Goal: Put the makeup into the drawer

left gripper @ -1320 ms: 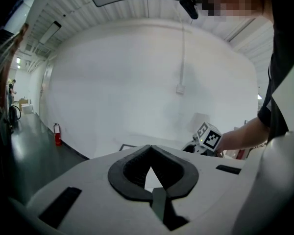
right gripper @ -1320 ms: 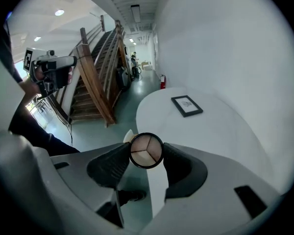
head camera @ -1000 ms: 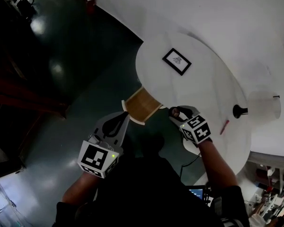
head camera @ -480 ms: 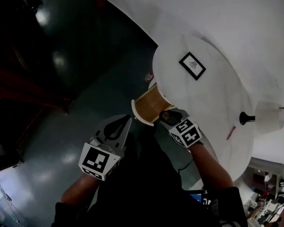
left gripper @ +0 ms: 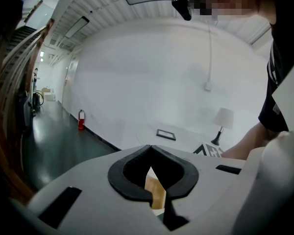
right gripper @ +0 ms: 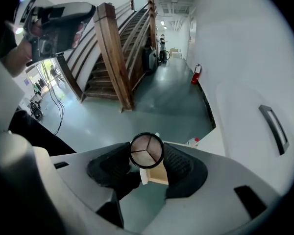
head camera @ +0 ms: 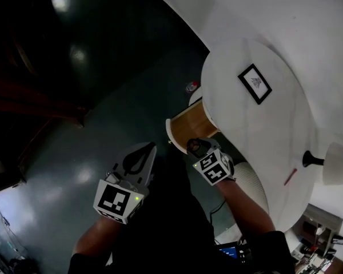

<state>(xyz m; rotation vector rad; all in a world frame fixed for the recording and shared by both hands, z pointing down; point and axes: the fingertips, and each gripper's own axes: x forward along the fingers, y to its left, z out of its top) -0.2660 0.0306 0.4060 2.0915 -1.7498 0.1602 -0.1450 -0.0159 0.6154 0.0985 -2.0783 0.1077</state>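
Right gripper [head camera: 195,147] clamps round makeup compact [right gripper: 146,151], flat face toward its camera; left gripper [head camera: 145,152] closed.

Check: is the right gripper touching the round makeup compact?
Touching. In the right gripper view, the right gripper pinches the round makeup compact between its jaws, with no gap on either side.

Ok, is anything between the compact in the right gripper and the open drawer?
Nothing visible. The right gripper holds the round compact right by the open drawer front edge, and the wooden floor that shows looks bare. The left gripper hangs off to the side.
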